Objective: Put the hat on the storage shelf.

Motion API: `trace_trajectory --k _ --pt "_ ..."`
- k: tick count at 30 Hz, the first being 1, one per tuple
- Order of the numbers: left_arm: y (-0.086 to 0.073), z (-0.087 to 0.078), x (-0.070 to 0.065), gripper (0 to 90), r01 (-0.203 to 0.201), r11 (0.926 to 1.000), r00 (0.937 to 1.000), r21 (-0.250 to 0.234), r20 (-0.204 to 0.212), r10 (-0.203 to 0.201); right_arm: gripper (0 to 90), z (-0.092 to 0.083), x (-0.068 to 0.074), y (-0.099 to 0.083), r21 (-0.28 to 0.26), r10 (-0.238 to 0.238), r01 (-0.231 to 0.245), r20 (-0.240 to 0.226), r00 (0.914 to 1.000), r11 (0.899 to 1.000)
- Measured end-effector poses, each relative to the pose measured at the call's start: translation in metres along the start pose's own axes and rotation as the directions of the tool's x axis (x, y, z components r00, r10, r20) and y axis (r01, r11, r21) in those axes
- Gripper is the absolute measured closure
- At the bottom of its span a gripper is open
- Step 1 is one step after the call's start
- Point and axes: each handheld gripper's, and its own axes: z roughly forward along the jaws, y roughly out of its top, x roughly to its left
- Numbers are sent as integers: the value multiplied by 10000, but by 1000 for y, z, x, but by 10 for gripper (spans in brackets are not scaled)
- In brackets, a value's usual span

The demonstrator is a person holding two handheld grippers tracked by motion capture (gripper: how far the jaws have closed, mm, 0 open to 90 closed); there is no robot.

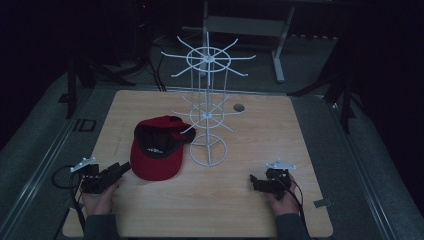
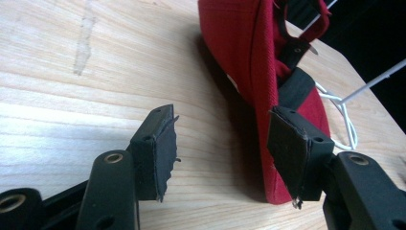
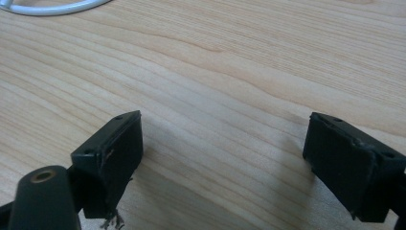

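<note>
A red cap [image 1: 156,148] with a black inner band lies upside down on the wooden table [image 1: 250,210], just left of a white wire rack [image 1: 207,110]. My left gripper [image 1: 122,169] rests at the table's front left, jaws open, its tips close to the cap's brim. In the left gripper view the cap's brim [image 2: 249,72] stands by the right-hand jaw, and nothing is between the pads [image 2: 163,148]. My right gripper [image 1: 255,181] lies at the front right, open over bare wood [image 3: 225,96].
The rack's round base [image 1: 208,150] stands at the table's middle, its hooks [image 1: 240,57] reaching out above; part of the base ring [image 3: 48,7] edges the right gripper view. A small round hole [image 1: 239,107] sits near the far edge. Dark floor surrounds the table.
</note>
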Motion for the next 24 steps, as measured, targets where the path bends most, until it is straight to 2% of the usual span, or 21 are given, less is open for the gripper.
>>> trace_trajectory --k 4,12,13,15,21,24 --pt "-1 0 -3 436 -143 9999 9998 30 143 142 134 0 0 0 -4 -10 10 2 10000 10000" --pt "1 -4 -3 435 -24 9998 9993 -178 369 30 134 0 0 0 -1 -8 8 0 10000 10000" --pt "1 -5 -3 436 267 9992 9970 -295 730 -245 134 0 0 0 -1 -16 16 2 10000 10000" --pt "3 -5 -6 436 229 9993 9965 -309 813 -204 134 0 0 0 1 -22 22 2 10000 10000" --pt "6 -1 -12 451 -16 10000 9931 29 1174 13 134 0 0 0 3 -24 24 -1 10000 10000" --pt "9 6 -17 467 -234 9981 9933 570 1145 167 134 0 0 0 3 -25 25 1 10000 10000"
